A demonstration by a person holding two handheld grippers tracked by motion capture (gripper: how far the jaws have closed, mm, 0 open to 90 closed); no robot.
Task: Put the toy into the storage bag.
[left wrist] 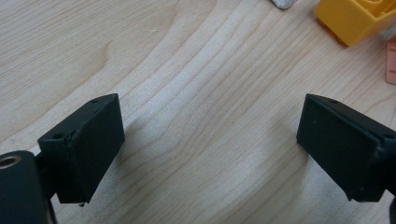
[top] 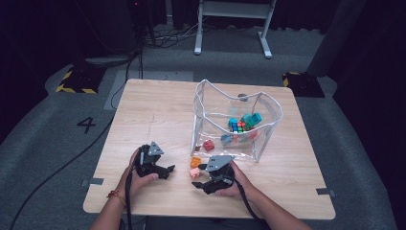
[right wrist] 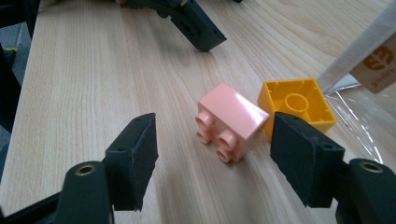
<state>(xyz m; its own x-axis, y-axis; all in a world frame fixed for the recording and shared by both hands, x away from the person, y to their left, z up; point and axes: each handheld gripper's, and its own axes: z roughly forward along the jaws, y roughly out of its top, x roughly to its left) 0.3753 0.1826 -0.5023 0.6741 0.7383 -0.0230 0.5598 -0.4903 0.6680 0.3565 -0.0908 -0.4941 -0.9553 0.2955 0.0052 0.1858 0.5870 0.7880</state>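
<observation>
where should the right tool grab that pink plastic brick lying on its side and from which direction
Grip the pink plastic brick across its two smooth flat faces, coming in low from the studded end, which faces the right tool. The studs point sideways and the yellow plastic brick crowds one side, so probably keep that jaw tight to the pink face.

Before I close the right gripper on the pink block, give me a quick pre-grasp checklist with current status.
1. Right gripper open wide enough for the pink plastic building block: ok.
2. Pink block between the jaws: ok, though it sits nearer the right-hand jaw in the right gripper view.
3. Pads touching the block: not yet, gaps on both sides.
4. Yellow plastic building block out of the way: not ok, it lies close behind the pink one, by the right-hand jaw.
5. Left gripper out of the way: ok, open over bare wooden table.
6. Clear plastic bag open to receive: ok.
</observation>
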